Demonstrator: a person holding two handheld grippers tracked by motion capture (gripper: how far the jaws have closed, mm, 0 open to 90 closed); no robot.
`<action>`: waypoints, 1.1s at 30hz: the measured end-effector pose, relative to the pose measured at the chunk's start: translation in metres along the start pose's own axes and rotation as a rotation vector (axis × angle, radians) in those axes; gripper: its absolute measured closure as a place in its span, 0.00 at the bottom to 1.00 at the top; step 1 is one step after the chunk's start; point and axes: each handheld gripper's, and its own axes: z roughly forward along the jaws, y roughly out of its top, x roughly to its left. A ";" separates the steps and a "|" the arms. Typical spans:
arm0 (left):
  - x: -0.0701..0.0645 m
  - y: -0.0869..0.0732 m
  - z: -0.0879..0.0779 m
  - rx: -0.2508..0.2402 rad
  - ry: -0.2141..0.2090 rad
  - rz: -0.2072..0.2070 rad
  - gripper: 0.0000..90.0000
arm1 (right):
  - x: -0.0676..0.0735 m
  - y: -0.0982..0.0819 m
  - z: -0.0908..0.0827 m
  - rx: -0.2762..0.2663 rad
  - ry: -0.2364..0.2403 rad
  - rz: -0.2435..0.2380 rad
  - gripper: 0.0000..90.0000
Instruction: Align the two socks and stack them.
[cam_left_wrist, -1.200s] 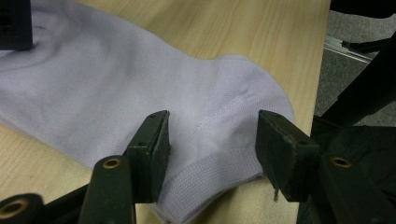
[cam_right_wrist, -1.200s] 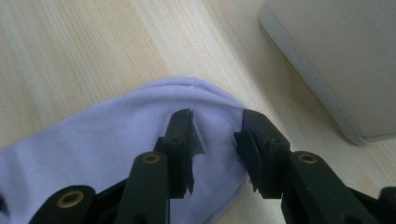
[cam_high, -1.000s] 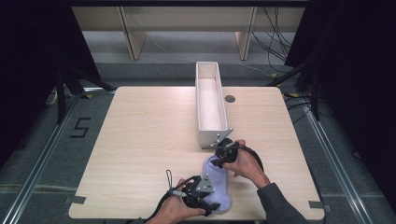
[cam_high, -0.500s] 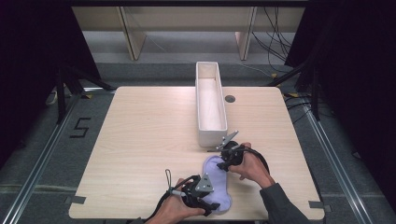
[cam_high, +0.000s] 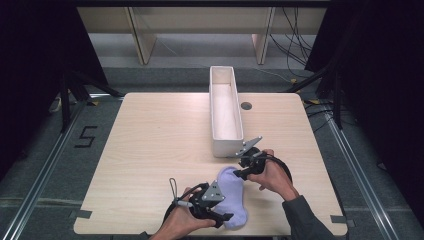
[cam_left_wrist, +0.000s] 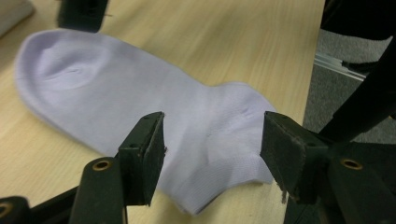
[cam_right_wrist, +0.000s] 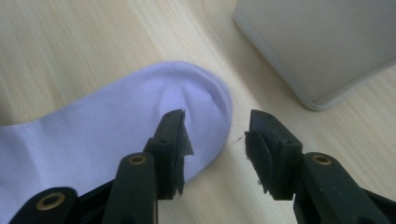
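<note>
A lavender sock (cam_high: 231, 190) lies flat on the wooden table (cam_high: 160, 145) near its front edge. My left gripper (cam_high: 225, 214) is at the cuff end. In the left gripper view its jaws (cam_left_wrist: 212, 158) straddle the sock (cam_left_wrist: 140, 93) without pressing on it; they have just been opening. My right gripper (cam_high: 243, 169) is at the toe end. In the right gripper view it (cam_right_wrist: 217, 140) is open, one jaw over the sock's toe (cam_right_wrist: 140, 112) and the other over bare wood; these jaws have also just been opening.
A long white tray (cam_high: 227, 148) stands lengthwise at the table's middle right, its near end just behind the right gripper; its corner (cam_right_wrist: 322, 56) is in the right gripper view. A dark round hole (cam_high: 246, 106) sits beside it. The table's front edge is right under the left hand.
Both hands stay at the sock's two ends with hardly any shift. The sock lies in the same spot on the table.
</note>
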 end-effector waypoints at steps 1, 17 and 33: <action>0.002 -0.001 -0.002 0.008 0.008 0.005 0.43 | 0.000 -0.001 -0.001 0.003 -0.006 0.013 0.61; 0.029 -0.025 -0.026 0.006 0.080 -0.065 0.42 | -0.010 -0.001 0.000 -0.004 -0.021 0.012 0.53; 0.038 -0.031 -0.025 0.016 0.104 -0.094 0.41 | -0.015 -0.002 0.004 -0.002 -0.003 0.033 0.52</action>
